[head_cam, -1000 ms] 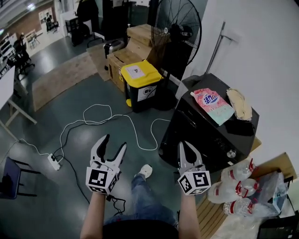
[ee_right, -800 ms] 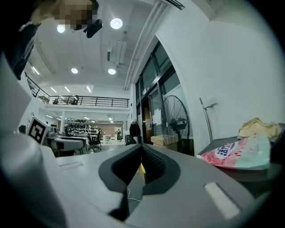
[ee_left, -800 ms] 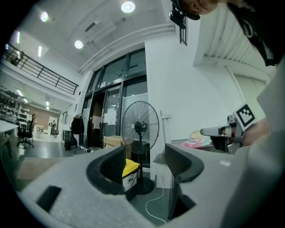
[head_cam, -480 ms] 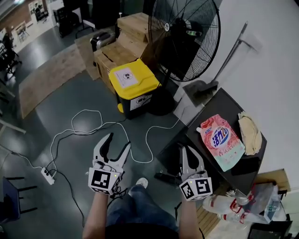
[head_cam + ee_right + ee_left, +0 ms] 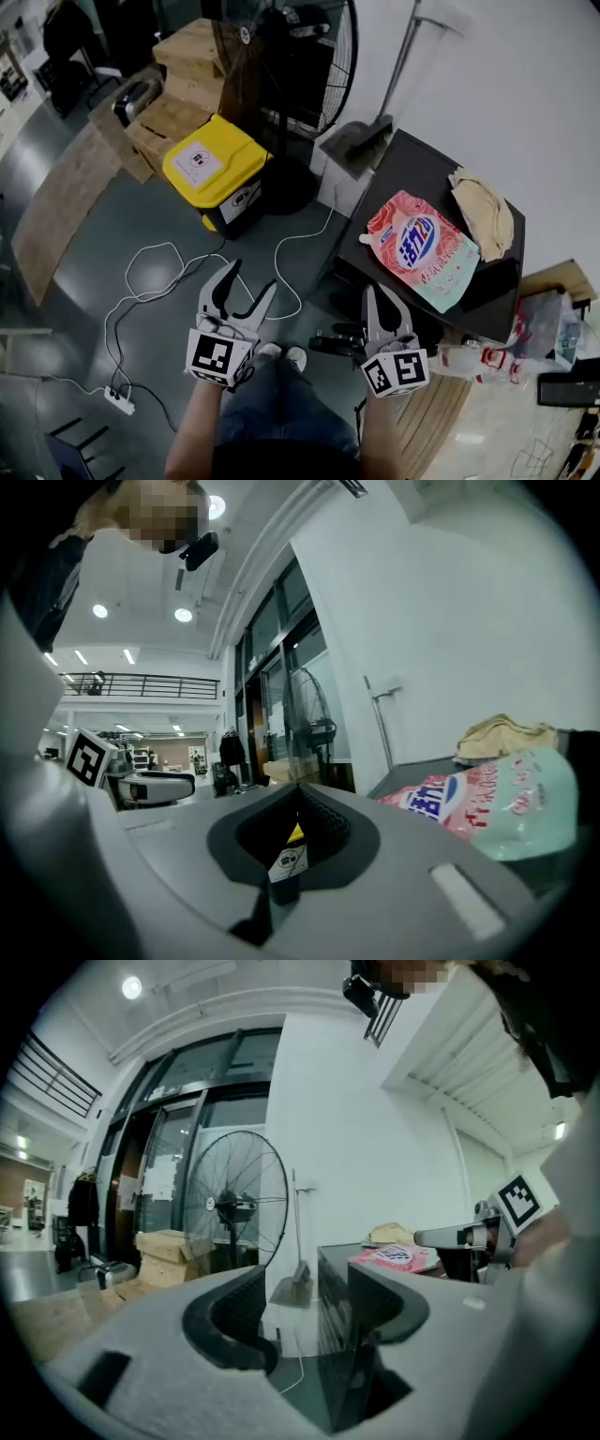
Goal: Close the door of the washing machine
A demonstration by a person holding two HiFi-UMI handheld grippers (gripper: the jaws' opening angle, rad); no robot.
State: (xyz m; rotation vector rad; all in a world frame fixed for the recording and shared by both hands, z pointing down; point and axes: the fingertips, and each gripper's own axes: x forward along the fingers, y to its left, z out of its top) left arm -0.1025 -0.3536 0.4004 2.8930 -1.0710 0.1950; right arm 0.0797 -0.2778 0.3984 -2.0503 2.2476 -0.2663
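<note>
Head view, L hand-held gripper [image 5: 248, 278] spread, empty

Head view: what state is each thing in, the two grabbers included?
Left gripper: jaws apart, empty.
Right gripper: jaws together, empty.
Yellow bin: lid shut.
Detergent pouch: lying flat on the washing machine.
Cloth: crumpled.
Its door: cannot tell from here.

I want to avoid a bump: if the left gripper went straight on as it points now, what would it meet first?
Probably the washing machine: its near edge shows between the open jaws of the left gripper. Just left of it the line runs on to the dustpan. Depth is unclear.
</note>
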